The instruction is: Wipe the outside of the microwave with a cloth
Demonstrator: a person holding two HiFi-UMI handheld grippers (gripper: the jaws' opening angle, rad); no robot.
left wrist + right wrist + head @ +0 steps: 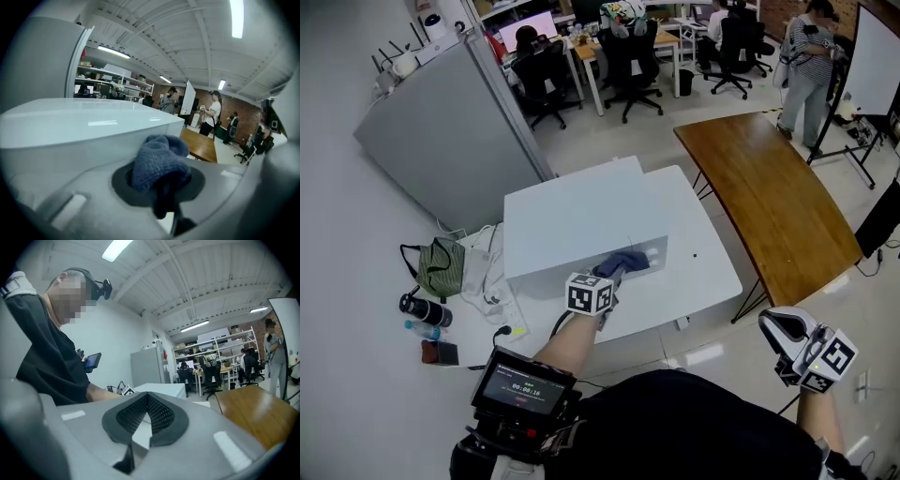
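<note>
The white tabletop (pixel 712 281) carries the white microwave (pixel 572 225), a plain box standing toward its left side. Against the microwave's near face, just by the top edge, sits the bunched blue cloth (pixel 628 261), and my left gripper (pixel 614 274) has its fingers clamped on that cloth. My right gripper (pixel 789 339) hangs well off to the right, away from the tabletop, its fingers pressed together with nothing between them.

Brown wooden table (pixel 773 202), green bag (pixel 440 266)
</note>
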